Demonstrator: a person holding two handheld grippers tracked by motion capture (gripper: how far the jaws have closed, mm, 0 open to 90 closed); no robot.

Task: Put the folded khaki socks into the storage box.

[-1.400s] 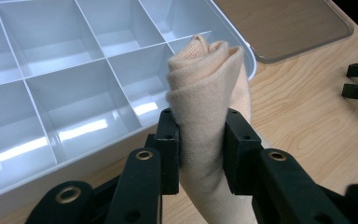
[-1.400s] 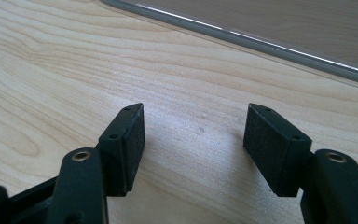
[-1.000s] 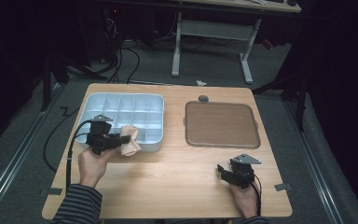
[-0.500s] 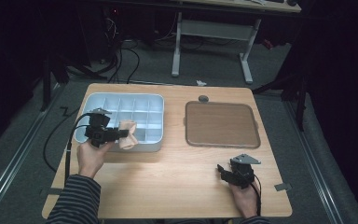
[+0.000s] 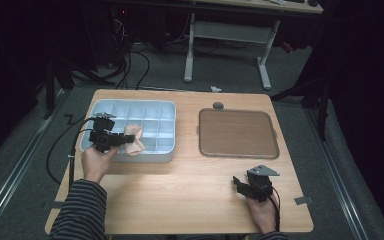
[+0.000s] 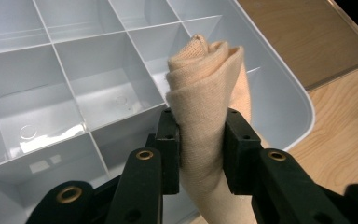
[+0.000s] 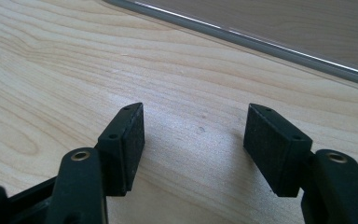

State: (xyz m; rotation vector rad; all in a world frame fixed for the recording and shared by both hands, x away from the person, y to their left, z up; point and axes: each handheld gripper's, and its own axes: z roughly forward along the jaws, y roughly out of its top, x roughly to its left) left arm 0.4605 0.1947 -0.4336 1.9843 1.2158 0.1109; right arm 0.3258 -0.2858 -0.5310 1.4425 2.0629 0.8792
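Left gripper point(image 6: 200, 140) is clamping a rolled beige cloth point(image 6: 209, 93) at centre frame, above the near-row cells of the grey divided tray point(image 5: 167, 130). Right gripper point(image 7: 193, 140) is resting with jaws apart, holding nothing, over the table point(image 7: 51, 70). Risk: the roll may be unfurling or snagging a divider on release. No legible markings.

Divided tray point(image 5: 167, 112) left of flat tray point(image 5: 238, 134); rolled cloth point(image 5: 133, 139) seemingly over the former

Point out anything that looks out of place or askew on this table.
Nothing looks spilled or damaged. The one unsettled thing is the rolled beige cloth, clamped in the left gripper over the divided grey tray, not yet in a compartment. The brown tray sits square.
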